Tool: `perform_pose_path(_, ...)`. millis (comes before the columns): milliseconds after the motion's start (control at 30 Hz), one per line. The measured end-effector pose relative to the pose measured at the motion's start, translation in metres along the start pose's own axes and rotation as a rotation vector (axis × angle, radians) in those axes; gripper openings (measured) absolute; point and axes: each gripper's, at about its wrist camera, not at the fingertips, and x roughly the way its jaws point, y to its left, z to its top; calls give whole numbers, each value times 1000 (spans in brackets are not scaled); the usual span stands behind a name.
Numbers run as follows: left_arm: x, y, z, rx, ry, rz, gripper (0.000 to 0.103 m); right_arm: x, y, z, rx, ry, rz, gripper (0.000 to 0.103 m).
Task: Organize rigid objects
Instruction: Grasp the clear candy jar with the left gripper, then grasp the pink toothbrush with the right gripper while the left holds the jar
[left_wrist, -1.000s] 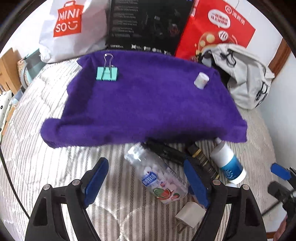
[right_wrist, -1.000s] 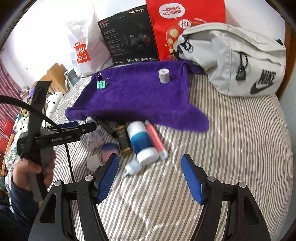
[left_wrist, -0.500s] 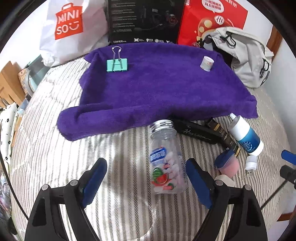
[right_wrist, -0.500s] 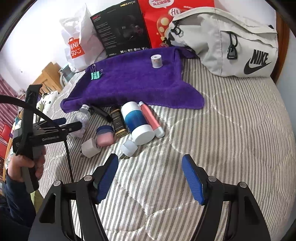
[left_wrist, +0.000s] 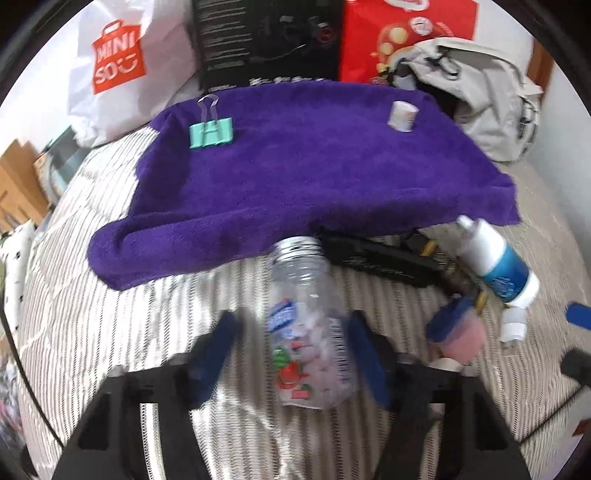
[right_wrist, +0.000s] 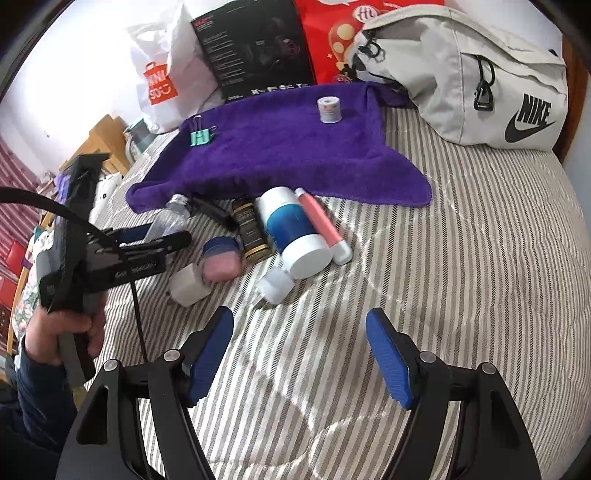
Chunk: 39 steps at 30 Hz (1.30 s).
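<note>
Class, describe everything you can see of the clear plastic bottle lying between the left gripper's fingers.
The clear plastic bottle lies on its side on the striped bedding, its silver screw cap pointing toward the purple towel, close to the towel's edge. It is see-through, with white pieces inside and a label showing blue and red-green fruit print. The left gripper brackets it, blue fingers blurred on either side; contact cannot be confirmed.

"MINISO" on white bag (left_wrist: 118, 70) far left beyond the fingers, "NIKE" on grey bag (right_wrist: 480, 74) far right
</note>
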Motion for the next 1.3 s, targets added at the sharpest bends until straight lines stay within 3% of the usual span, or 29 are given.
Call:
perform_pose_path(233, -2, -2, -2, 34, 1, -6, 41, 2, -13, 31, -66, -97, -89, 74)
perform_pose_path(400, -4, -2, -3, 46, 4, -8, 41, 42, -25, 52, -147, -33, -174, 74)
perform_pose_path(567, -4, 0, -2, 51, 11, -24, 42, 55, -23, 53, -181, -17, -100, 74)
perform_pose_path(867, -4, 0, -3, 63, 11, -25, 42, 62, -11, 62, -283, -47, -62, 73)
perform_pose_path(1067, -4, -1, -3, 61, 11, -22, 42, 75, -13, 63, -387, 33, -95, 72)
perform_pose_path(1300, -4, 0, -3, 64, 10, -22, 42, 74, -4, 53, -470, -34, -48, 65)
